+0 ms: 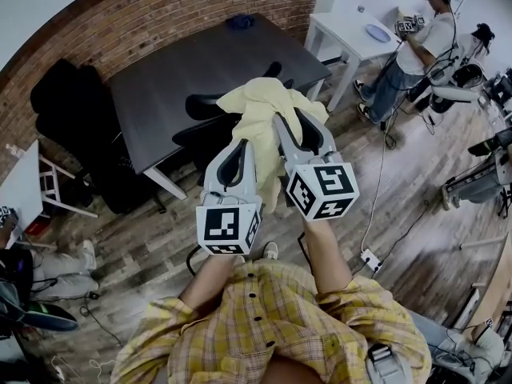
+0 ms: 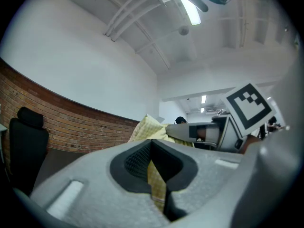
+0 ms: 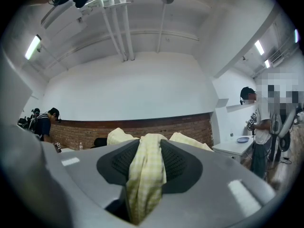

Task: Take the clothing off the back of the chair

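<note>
**Pale Yellow Check Amid Black, Grey and Brick**

The clothing [image 1: 264, 106] is pale yellow with a faint woven check. The chair [image 1: 200, 134] under it is black. The left gripper [image 1: 238, 152] and right gripper [image 1: 298, 128] are light grey, their fingers [image 3: 183, 165] lined in black mesh, and each bears a cube of black-and-white square markers. The surface [image 1: 176, 70] is dark charcoal. The wall [image 1: 160, 10] is red-brown brick, and the floor [image 1: 416, 190] is grey-brown planking. The person's shirt [image 1: 272, 326] is yellow plaid.

Brick wall [image 1: 184, 6], dark table [image 1: 180, 82], white table [image 1: 342, 29], wood plank floor [image 1: 404, 194].
</note>
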The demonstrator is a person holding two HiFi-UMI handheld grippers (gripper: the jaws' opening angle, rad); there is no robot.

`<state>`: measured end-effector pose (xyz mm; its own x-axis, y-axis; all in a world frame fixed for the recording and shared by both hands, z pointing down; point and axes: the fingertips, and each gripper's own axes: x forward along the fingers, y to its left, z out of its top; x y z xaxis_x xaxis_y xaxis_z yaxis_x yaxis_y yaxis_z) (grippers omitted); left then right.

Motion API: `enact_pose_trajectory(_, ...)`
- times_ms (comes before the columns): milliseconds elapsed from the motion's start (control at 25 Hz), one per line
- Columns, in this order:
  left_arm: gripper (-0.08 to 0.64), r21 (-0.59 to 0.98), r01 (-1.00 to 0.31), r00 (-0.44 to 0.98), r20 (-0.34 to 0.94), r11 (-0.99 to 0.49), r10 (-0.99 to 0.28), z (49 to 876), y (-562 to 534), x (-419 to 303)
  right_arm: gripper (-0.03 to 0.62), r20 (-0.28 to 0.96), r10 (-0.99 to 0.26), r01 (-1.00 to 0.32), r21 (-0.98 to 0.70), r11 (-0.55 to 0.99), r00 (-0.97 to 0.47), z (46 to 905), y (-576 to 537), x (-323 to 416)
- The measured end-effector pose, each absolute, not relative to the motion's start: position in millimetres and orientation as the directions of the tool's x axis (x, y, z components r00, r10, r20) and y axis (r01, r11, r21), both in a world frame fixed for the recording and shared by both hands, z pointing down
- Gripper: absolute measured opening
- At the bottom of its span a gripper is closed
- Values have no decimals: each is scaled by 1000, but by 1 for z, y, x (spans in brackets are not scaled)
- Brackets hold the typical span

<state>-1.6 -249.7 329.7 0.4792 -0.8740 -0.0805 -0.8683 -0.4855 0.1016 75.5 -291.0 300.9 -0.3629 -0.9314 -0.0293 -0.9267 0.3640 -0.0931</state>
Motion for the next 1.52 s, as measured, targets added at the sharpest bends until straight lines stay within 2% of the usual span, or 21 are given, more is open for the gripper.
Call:
enact_pose_trajectory(240,0,100,-859,496,-82,-503,-864,329,-246,5,146,-36,-935,-929,-109,355,-353,302,-270,82)
enact_pose_trajectory(840,0,120,-861,492,-56,-495,-869,343,-245,4,149,36,-934,-929,-118,350,-357,339,-255,74)
enact_pose_trajectory(1520,0,112,-852,513,-20,-512,-858,363,-242,4,150,34,-944,-940,-108,323,-328,359,-243,73)
